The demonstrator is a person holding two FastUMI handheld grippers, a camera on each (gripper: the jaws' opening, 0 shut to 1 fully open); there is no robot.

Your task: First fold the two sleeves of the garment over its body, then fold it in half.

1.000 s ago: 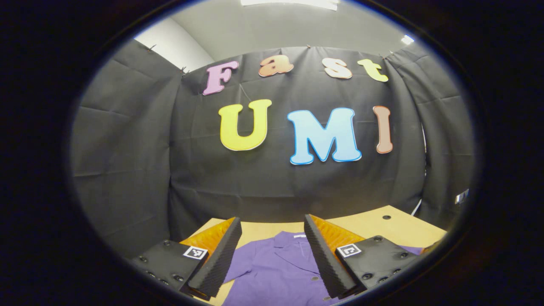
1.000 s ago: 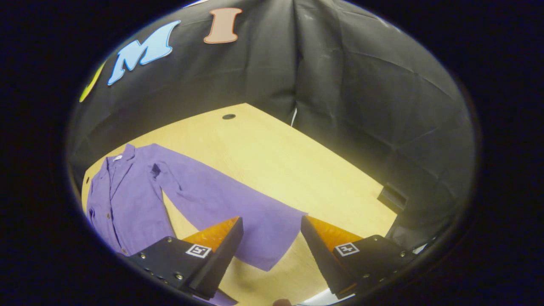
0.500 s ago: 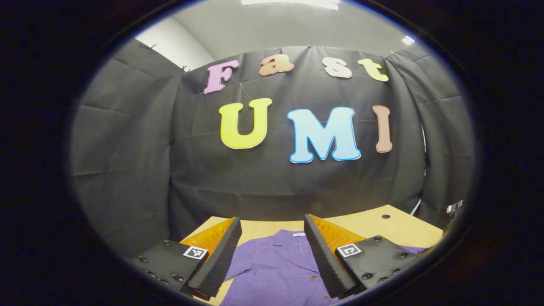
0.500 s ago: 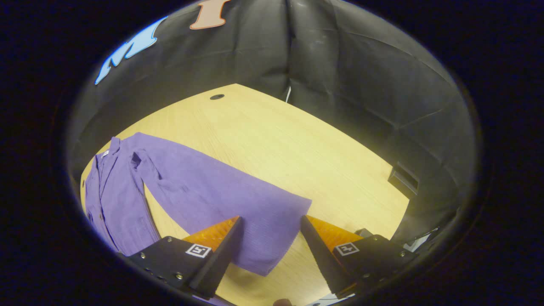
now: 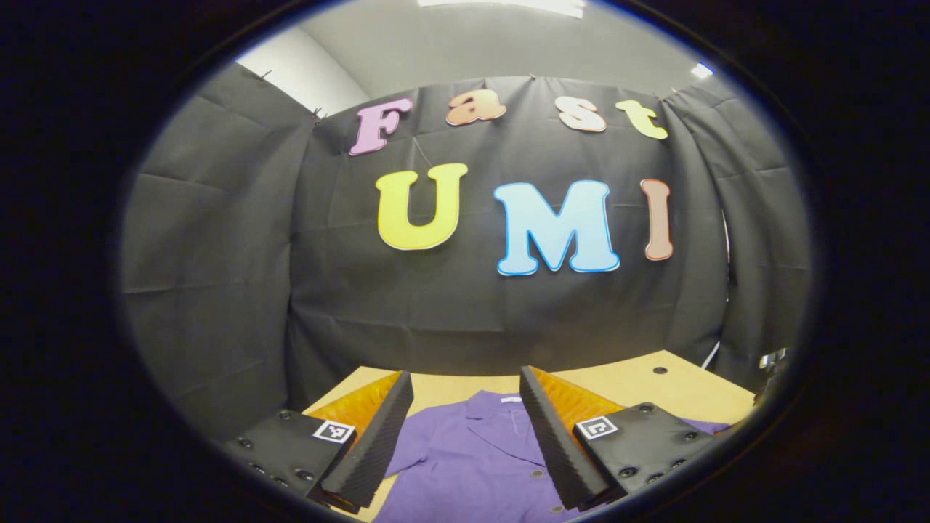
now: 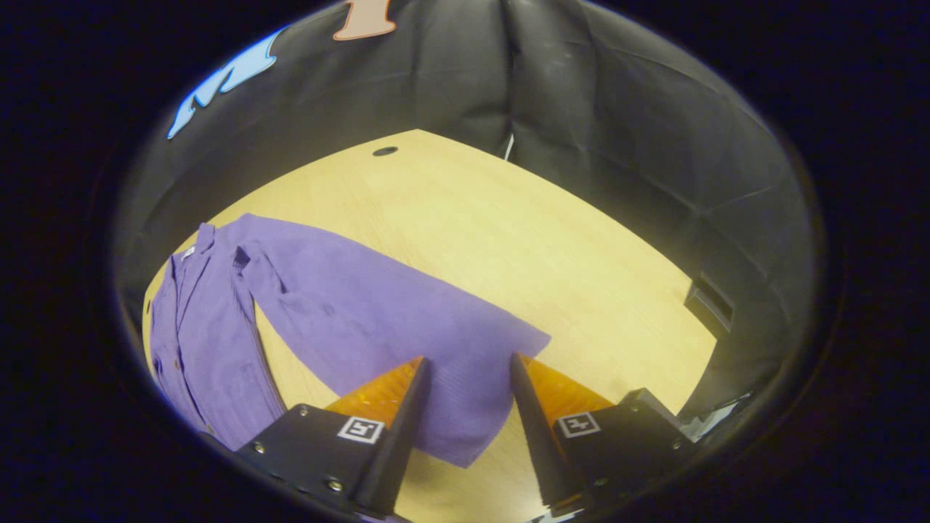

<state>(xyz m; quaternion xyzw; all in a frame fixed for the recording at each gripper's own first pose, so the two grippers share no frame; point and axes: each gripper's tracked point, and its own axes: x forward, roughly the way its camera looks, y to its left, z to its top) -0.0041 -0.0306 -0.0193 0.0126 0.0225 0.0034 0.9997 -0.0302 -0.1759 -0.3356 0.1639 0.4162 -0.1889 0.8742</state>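
A purple button-up shirt (image 6: 196, 319) lies flat on the wooden table (image 6: 508, 232), its collar toward the far edge. One long sleeve (image 6: 378, 312) stretches out from the body to the right. My right gripper (image 6: 468, 359) hovers open just over the sleeve's cuff end, with the cloth showing between its fingers. In the left gripper view the shirt (image 5: 472, 450) shows its collar and top buttons. My left gripper (image 5: 465, 375) is open above the collar area, held nearly level and holding nothing.
A small dark cable hole (image 6: 384, 151) sits near the table's far corner. A black box (image 6: 708, 305) lies at the table's right edge. Black cloth walls close in the table on the far sides. Bare wood (image 5: 639, 381) lies right of the shirt.
My right gripper has tipped down and moved closer over the sleeve's end, and its jaws have narrowed a little. The left gripper has barely moved.
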